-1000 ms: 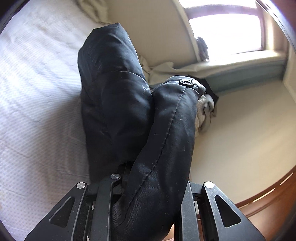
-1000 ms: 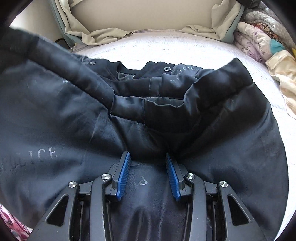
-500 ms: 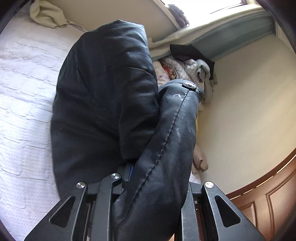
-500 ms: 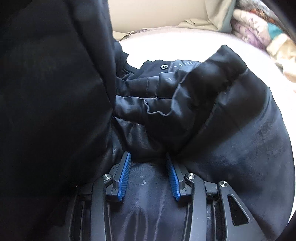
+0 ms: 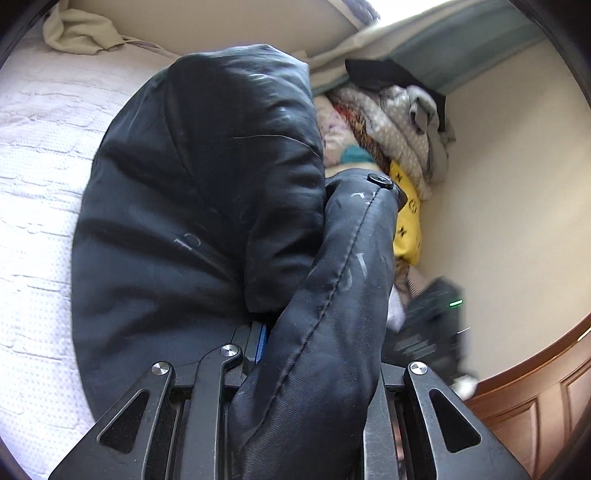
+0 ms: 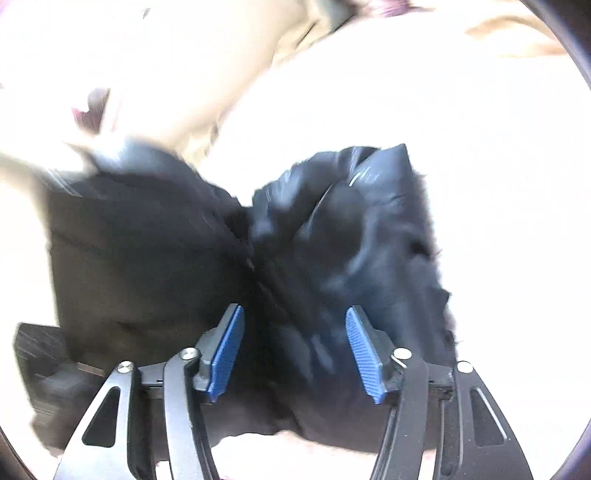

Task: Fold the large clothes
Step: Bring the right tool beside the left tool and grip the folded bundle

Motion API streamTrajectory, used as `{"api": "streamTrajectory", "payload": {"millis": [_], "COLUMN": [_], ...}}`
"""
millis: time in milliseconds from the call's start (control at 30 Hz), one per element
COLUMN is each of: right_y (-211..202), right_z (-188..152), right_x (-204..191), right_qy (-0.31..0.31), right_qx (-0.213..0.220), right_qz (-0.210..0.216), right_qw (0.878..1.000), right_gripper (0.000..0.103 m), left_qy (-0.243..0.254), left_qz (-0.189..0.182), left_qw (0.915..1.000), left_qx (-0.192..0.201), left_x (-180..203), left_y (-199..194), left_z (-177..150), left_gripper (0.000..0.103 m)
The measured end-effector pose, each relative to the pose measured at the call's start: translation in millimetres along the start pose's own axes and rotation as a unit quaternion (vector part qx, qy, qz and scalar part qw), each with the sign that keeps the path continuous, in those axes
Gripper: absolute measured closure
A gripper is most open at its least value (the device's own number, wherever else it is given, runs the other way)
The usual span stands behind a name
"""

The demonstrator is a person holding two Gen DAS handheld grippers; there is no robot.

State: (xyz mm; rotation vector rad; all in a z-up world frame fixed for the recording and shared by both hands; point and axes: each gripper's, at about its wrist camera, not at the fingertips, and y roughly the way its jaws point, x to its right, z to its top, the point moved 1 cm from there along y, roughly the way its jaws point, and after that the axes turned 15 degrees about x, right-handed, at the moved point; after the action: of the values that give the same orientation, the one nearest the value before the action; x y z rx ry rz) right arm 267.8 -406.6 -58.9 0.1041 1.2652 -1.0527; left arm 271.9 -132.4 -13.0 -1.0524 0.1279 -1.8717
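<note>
A black padded jacket with a snap button hangs in thick folds over my left gripper, which is shut on it. Only one blue pad shows beside the cloth. In the blurred right wrist view the same jacket lies bunched on the white bed. My right gripper hovers over its near edge with its jaws opening. Dark cloth shows between the blue pads, and they do not press on it.
A pile of mixed clothes fills the corner by the beige wall. A wooden bed frame runs at the lower right. A blurred dark device with a green light sits near it. A beige cloth lies at the bed's far edge.
My left gripper swung right with the jacket, bringing the clothes pile into view. My right gripper's jaws spread and released the cloth they had pinched, and that view rolled and pulled back.
</note>
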Motion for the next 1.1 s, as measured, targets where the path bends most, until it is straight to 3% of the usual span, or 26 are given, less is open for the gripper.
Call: {"api": "streamTrajectory", "payload": {"millis": [100, 167, 300, 567, 667, 800, 933, 1100], "right_y": [-17.6, -21.0, -13.4, 35.6, 51.8, 73.3, 91.4, 93.9], "right_z": [11.8, 13.7, 10.9, -9.2, -16.6, -20.3, -19.8, -14.0], "right_x": [8.6, 4.3, -10.2, -39.0, -41.7, -40.0, -39.1, -41.4], "right_qy": [0.062, 0.049, 0.011, -0.059, -0.088, -0.1, -0.098, -0.098], "right_qx": [0.009, 0.005, -0.017, -0.064, -0.081, -0.098, -0.108, -0.095], "right_qz": [0.093, 0.103, 0.094, 0.025, -0.001, -0.023, -0.03, -0.039], "right_qw": [0.994, 0.993, 0.995, 0.996, 0.993, 0.99, 0.989, 0.99], "right_gripper": [0.031, 0.026, 0.023, 0.022, 0.027, 0.044, 0.062, 0.07], "left_qy": [0.034, 0.056, 0.093, 0.148, 0.165, 0.178, 0.172, 0.175], "left_qz": [0.017, 0.026, 0.041, 0.055, 0.056, 0.054, 0.047, 0.02], "left_qw": [0.9992, 0.998, 0.9945, 0.9871, 0.9844, 0.982, 0.9825, 0.9819], "left_qx": [-0.008, -0.013, -0.025, -0.025, -0.027, -0.033, -0.053, -0.07], "left_x": [11.3, 16.4, 24.0, 35.5, 38.8, 38.7, 34.5, 31.0], "left_y": [16.3, 24.3, 34.9, 41.4, 43.4, 44.8, 43.6, 17.0], "left_z": [-18.2, -30.0, -45.7, -49.4, -51.8, -54.5, -52.6, -44.6], "left_gripper": [0.079, 0.078, 0.076, 0.071, 0.069, 0.062, 0.049, 0.029]}}
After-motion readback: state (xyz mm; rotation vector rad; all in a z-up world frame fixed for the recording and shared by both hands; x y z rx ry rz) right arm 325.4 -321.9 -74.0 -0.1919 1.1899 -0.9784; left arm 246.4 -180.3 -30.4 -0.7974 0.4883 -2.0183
